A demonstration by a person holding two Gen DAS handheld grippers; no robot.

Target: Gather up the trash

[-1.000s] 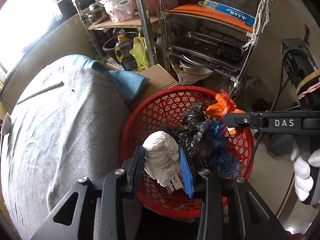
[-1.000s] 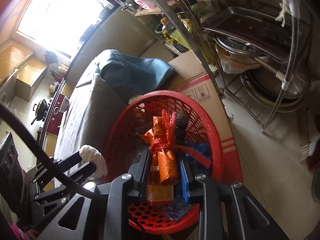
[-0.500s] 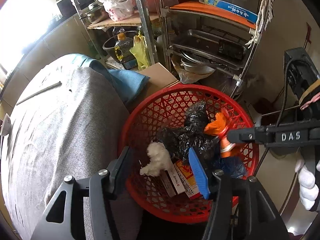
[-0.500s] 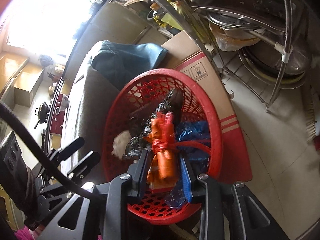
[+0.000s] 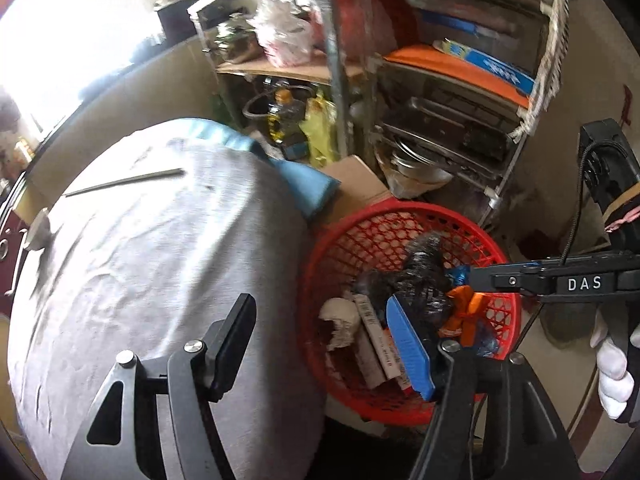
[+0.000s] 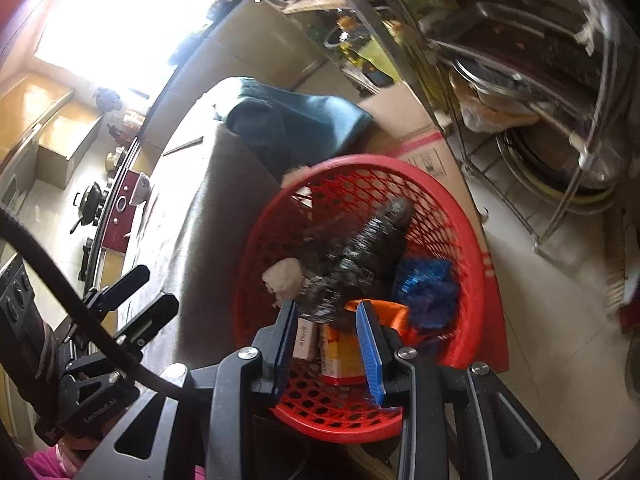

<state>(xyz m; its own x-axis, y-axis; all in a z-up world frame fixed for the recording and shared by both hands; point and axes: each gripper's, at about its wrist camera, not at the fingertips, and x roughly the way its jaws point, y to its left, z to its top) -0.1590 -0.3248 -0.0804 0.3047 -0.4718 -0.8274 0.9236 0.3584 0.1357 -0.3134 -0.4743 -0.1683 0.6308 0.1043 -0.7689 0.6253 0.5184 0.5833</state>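
Basket mouth: red basket point(image 5: 404, 216) is open from above, its floor crowded with trash.
9 o'clock: grey cloth table point(image 5: 140, 264) touches the rim.
12 o'clock: cardboard box point(image 5: 356, 184), metal rack point(image 5: 452, 128) close behind.
3 o'clock: bare tile floor point(image 6: 560, 340).

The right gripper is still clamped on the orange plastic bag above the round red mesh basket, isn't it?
Not quite: the right gripper is open and empty above the round red mesh basket. The right wrist view shows the orange plastic bag lying in the basket, beside its blue-padded finger rather than between the two.
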